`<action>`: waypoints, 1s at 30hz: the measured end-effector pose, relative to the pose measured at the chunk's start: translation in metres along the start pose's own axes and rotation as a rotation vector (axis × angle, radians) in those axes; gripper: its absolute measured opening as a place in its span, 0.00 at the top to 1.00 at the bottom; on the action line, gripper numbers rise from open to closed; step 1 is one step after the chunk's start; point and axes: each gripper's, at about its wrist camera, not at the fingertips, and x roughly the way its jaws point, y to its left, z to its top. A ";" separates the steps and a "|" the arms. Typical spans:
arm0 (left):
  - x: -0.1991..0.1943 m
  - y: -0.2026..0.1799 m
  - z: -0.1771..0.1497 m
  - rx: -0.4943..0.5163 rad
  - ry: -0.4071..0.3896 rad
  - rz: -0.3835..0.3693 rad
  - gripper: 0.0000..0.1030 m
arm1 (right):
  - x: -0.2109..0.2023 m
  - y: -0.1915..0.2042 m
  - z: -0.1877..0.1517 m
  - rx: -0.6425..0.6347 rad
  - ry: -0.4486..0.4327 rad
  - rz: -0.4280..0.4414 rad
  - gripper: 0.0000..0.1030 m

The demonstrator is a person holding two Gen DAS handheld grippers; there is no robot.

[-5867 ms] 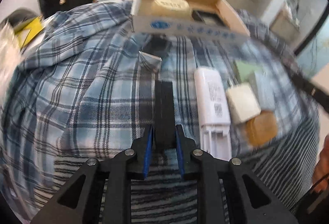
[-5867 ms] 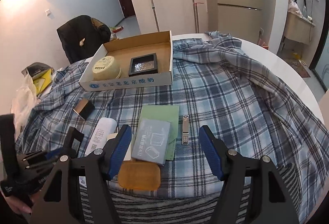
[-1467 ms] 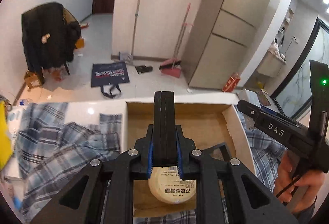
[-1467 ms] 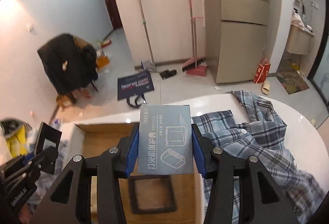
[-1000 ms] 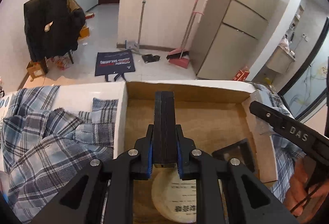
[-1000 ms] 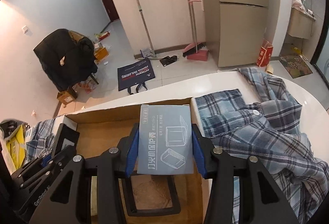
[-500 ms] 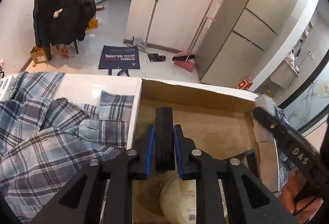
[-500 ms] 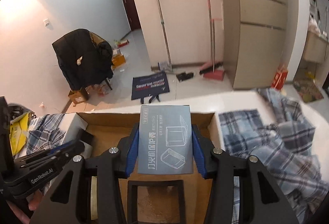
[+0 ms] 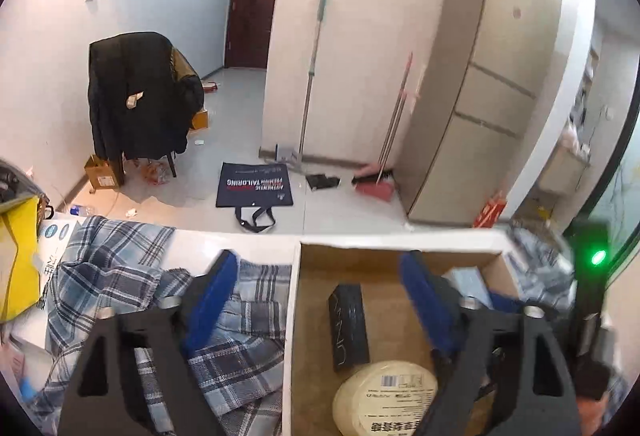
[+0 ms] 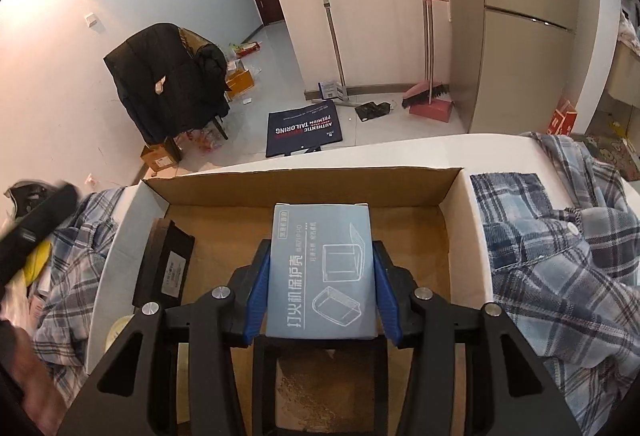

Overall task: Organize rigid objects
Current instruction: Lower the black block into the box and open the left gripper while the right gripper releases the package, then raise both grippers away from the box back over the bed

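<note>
The left gripper (image 9: 316, 300), its jaws just opened wide, holds nothing; the flat black rectangular case (image 9: 348, 328) lies in the open cardboard box (image 9: 298, 320). The right gripper (image 10: 322, 292) clamps a grey-blue printed carton (image 10: 322, 272), the case at its nine o'clock.

Free room and obstacles, as we find them:
- Box (image 10: 460, 192): open on top; we see bare floor along its far wall and right side.
- Black case (image 10: 166, 264): fills the left side, against the left wall.
- Round tin (image 9: 386, 402): near left corner, just beside the case.
- Black frame (image 10: 320, 376): lies on the near middle floor.
- Grey carton (image 10: 322, 272): hangs over the centre.
- Shirt (image 10: 560, 256): bunched on both flanks outside the walls.
</note>
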 end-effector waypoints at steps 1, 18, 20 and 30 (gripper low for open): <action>-0.003 0.002 0.003 -0.027 0.007 0.007 0.15 | 0.002 -0.001 -0.001 -0.002 0.020 -0.007 0.56; -0.066 -0.021 0.022 -0.048 -0.102 -0.108 0.15 | -0.078 0.003 0.020 0.020 -0.118 -0.010 0.47; -0.076 -0.023 0.025 -0.029 -0.124 -0.102 0.15 | -0.088 0.011 0.023 -0.036 -0.121 -0.012 0.47; -0.089 -0.044 0.022 0.102 -0.155 -0.038 0.15 | -0.023 0.029 0.002 -0.157 0.169 0.014 0.47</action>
